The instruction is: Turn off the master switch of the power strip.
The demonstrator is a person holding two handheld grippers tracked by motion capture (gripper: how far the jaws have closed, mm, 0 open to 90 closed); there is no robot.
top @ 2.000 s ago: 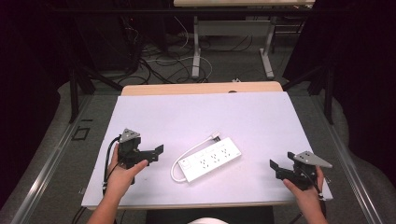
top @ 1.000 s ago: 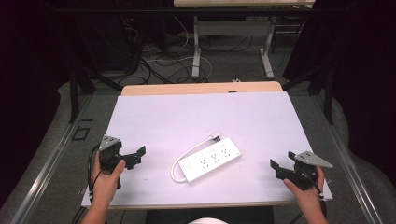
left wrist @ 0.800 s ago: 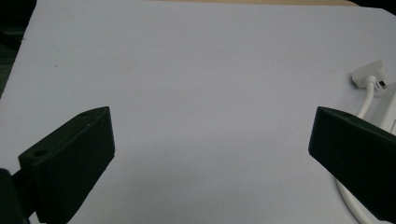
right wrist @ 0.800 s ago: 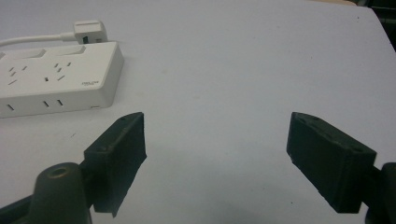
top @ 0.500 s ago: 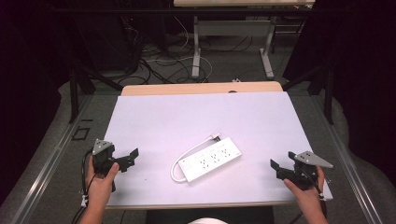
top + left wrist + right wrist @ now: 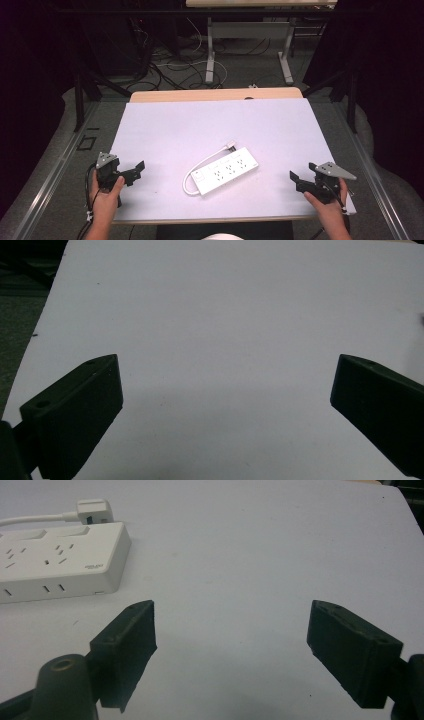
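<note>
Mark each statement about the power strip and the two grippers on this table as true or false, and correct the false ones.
1. The power strip lies between the left gripper and the right gripper. True.
2. The right gripper is clamped on the strip. False: its jaws stand open, apart from it.
3. The strip's plug lies on the table. True.
4. The left gripper holds the cord. False: its open jaws are empty.

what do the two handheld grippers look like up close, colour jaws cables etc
Both the left gripper and right gripper have black bodies with two blocky matte black jaws, each jaw showing small round holes. Each carries a grey three-cornered plate on top. A black cable trails from each. The person's forearms are bare, with no sleeves.
</note>
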